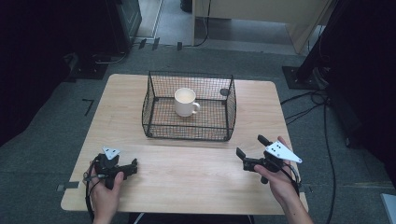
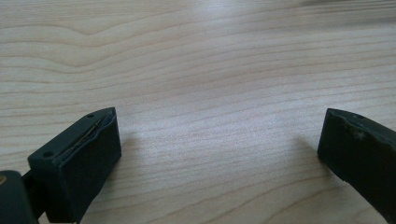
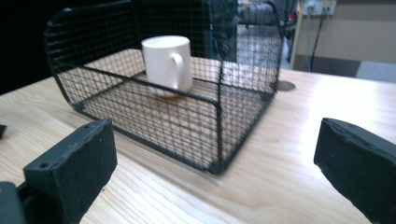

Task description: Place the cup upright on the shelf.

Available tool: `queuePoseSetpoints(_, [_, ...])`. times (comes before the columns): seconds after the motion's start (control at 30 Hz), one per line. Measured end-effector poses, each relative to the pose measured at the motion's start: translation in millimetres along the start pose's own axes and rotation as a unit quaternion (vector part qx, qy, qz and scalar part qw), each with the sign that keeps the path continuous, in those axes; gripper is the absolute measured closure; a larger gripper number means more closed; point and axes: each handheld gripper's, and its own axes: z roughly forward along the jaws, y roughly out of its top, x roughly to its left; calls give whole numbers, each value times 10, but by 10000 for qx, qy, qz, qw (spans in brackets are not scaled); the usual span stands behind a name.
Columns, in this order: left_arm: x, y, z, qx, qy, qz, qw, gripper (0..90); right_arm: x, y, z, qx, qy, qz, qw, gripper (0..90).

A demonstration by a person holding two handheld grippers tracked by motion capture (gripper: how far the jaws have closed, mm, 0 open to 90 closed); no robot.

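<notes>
A black wire basket stands in the middle of the wooden table. Inside it a white mug stands upright with its handle to the right. My left gripper lies low at the table's front left, held in a hand; its jaws are wide open over bare wood. My right gripper is held at the front right, just right of the basket's near corner. It is open and faces the basket and the mug behind the mesh.
A dark round hole sits in the tabletop behind the basket's right side. Black cables and a stand base lie on the grey floor to the right. Bare wood stretches between the two grippers.
</notes>
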Motion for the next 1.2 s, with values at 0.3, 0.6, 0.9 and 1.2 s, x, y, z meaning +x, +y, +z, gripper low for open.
queuePoseSetpoints(0.3, [0, 0, 0, -3, 1, -3, 10000, 0, -186, -203, -112, 301, -281, 160, 9990, 0])
queuePoseSetpoints(0.6, [0, 0, 0, 0, 1, 0, 10000, 0, -431, -394, -269, 714, -800, 432, 9933, 0])
queuePoseSetpoints(0.9, [0, 0, 0, 0, 1, 0, 10000, 0, -602, -561, -361, 1177, -1123, 634, 9846, 0])
queuePoseSetpoints(1.2, [0, 0, 0, 0, 0, 1, 10000, 0, -662, -607, -397, 1561, -1344, 665, 9763, 0])
